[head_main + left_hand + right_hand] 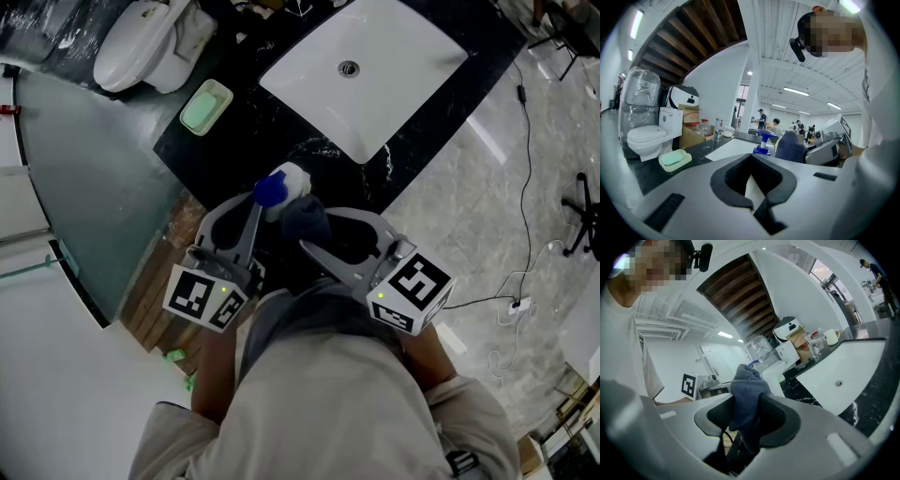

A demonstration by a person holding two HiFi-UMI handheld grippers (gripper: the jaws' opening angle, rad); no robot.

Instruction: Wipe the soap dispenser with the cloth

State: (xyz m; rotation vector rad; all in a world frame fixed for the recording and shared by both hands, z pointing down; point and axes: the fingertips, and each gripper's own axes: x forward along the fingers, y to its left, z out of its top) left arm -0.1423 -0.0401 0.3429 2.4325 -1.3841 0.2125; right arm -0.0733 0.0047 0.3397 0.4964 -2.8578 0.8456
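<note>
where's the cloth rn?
Head view, centre: the cloth is held in the right gripper, bunched up just right of the dispenser and its blue pump.

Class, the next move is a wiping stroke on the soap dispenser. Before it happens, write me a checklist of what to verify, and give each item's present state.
1. Left tongs closed on the soap dispenser: ok.
2. Right tongs gripping the dark blue cloth: ok. A bunched fold sticks out past the tips.
3. Cloth touching the dispenser: cannot tell. The head view shows them right beside each other.
4. Blue pump head free of both tongs: ok.
5. Green soap dish out of the way: ok. It lies apart on the black counter.
</note>
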